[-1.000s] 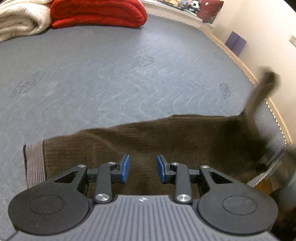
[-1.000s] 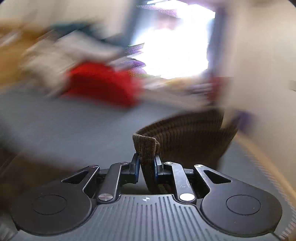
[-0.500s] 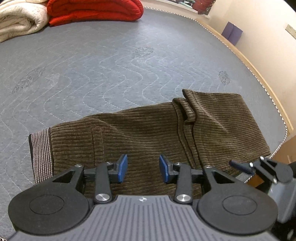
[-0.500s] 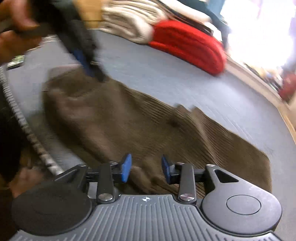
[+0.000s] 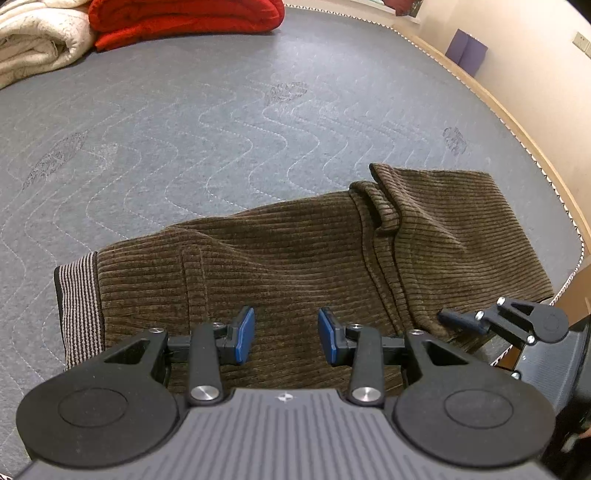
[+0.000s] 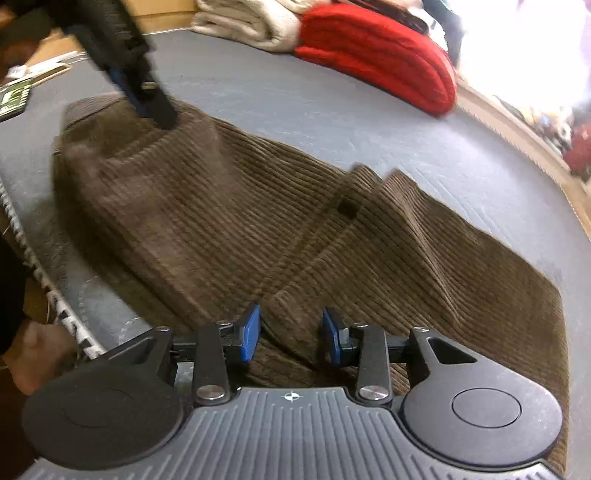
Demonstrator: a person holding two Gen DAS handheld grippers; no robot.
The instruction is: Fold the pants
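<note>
1. Brown corduroy pants (image 5: 295,258) lie flat on a grey quilted mattress (image 5: 221,122), close to its near edge, stretched from left to right in the left wrist view.
2. The striped waistband (image 5: 79,306) sits at the left end of the pants; at the right, one part of the cloth is folded back over the rest, and its edge forms a raised ridge (image 5: 384,206).
3. The left gripper (image 5: 286,334) hangs above the middle of the pants, pointing steeply down. Its blue pads (image 5: 245,334) stand apart with nothing between them, only the cloth lying underneath.
4. The right gripper (image 6: 291,334) is low over the folded right end of the pants. Its jaws are closing; a fold of corduroy lies in the gap between the blue pads, but the pads do not press on it.
5. In the left wrist view the right gripper shows at the lower right, its dark fingertip (image 5: 458,319) at the near edge of the cloth.
6. In the right wrist view the left gripper appears blurred at the upper left, above the waistband end.
7. A folded red blanket (image 5: 184,16) and a cream blanket (image 5: 37,48) rest at the far side of the mattress, well apart from the pants.
</note>
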